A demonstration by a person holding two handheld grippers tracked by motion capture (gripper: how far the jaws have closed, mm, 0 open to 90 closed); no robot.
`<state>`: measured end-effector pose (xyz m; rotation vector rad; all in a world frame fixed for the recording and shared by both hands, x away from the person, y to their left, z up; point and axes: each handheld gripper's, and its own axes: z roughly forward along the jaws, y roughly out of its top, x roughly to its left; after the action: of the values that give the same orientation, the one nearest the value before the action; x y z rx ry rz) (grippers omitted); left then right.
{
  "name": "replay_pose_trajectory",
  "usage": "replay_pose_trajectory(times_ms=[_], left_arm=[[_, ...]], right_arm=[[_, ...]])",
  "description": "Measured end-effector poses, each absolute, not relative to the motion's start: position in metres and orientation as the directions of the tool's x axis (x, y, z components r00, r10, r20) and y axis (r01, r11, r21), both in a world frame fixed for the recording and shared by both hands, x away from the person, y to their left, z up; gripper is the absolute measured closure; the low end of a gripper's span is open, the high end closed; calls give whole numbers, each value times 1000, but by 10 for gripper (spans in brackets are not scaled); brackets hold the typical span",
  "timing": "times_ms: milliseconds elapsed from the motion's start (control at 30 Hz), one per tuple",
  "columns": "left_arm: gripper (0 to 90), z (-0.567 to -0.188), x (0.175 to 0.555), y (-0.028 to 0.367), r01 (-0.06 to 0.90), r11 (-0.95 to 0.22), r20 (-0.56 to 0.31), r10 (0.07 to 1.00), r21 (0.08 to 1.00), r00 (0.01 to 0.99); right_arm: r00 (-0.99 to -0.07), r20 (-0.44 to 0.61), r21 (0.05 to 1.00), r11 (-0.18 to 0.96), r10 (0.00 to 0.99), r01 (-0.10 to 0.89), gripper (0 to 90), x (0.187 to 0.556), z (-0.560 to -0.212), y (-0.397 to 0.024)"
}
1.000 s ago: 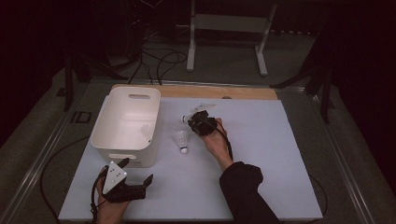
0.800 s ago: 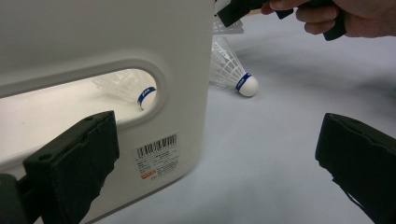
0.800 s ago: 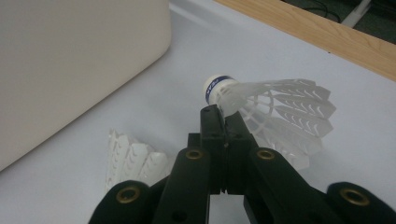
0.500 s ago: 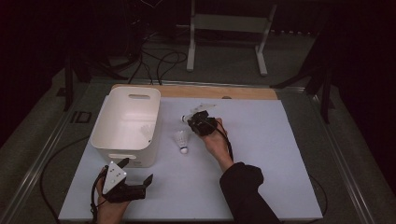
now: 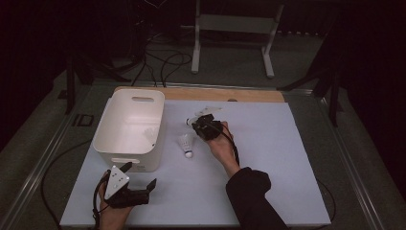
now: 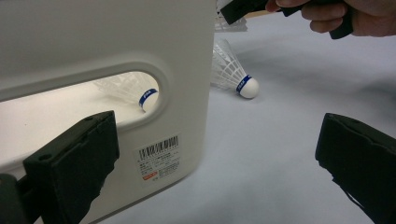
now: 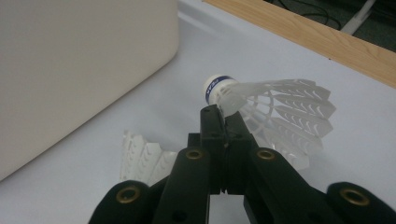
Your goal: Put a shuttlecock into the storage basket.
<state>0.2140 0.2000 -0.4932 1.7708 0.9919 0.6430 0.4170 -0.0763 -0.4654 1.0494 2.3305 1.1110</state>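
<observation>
Holding one white feathered shuttlecock (image 7: 261, 105) pinched in the right gripper (image 7: 223, 122); one lies in the white plastic bin (image 5: 115, 148), another on the desk (image 5: 297, 158); left gripper (image 5: 139, 179) fingers wide, empty.

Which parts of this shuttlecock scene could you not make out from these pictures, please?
- Held shuttlecock: in the right gripper view, the right gripper covers part of its skirt.
- Shuttlecock on the table: in the same view its cork is behind the jaws.
- Shuttlecock in the white bin: the bin wall hides most of it in the left gripper view.
- Bin label: print too small.
</observation>
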Motion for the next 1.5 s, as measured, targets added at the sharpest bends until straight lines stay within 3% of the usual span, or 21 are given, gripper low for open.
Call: replay_pose_trajectory(times_ms=[1500], left_arm=[[1,-493,214,201,334,-194,-12,850,922,526]], right_arm=[[-668,17,804,387,744,451,895,407,-450,-78]])
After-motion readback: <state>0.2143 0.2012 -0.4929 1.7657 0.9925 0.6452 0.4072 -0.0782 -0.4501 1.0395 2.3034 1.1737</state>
